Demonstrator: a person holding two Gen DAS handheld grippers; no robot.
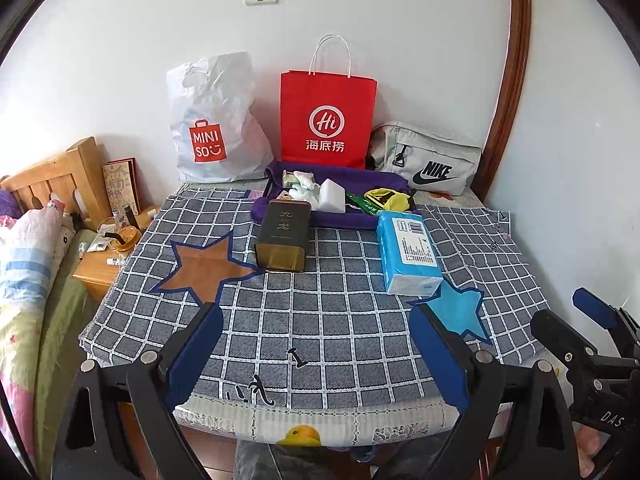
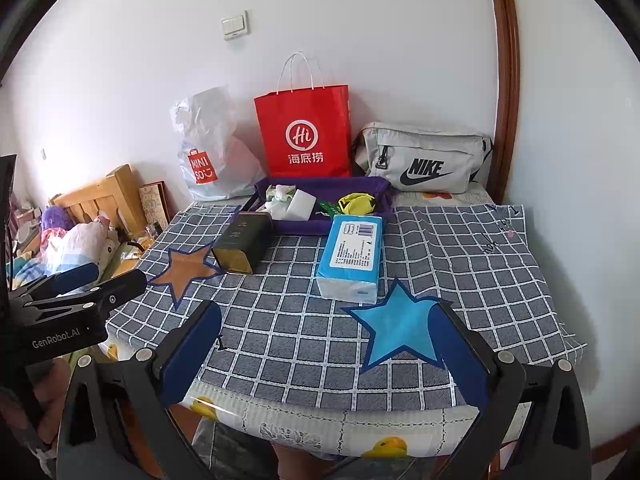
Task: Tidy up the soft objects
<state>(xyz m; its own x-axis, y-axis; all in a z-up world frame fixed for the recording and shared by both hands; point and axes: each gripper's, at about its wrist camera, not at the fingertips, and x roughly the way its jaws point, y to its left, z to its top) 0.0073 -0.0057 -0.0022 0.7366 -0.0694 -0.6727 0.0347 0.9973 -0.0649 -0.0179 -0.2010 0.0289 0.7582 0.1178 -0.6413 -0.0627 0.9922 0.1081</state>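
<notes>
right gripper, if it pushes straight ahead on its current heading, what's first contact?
Probably the blue tissue pack: it lies nearly centred ahead of the open right gripper, just past the blue star, which is flat on the checked cloth. Height is unclear, so the fingers might pass over it toward the purple tray.

The left gripper [image 1: 318, 354] and right gripper [image 2: 326, 350] look alike — black plastic frames, blue padded fingers [image 1: 196, 354], silver screws. At the frame's left edge, white lettering — "GenRobot.AI" — marks one black body.
</notes>
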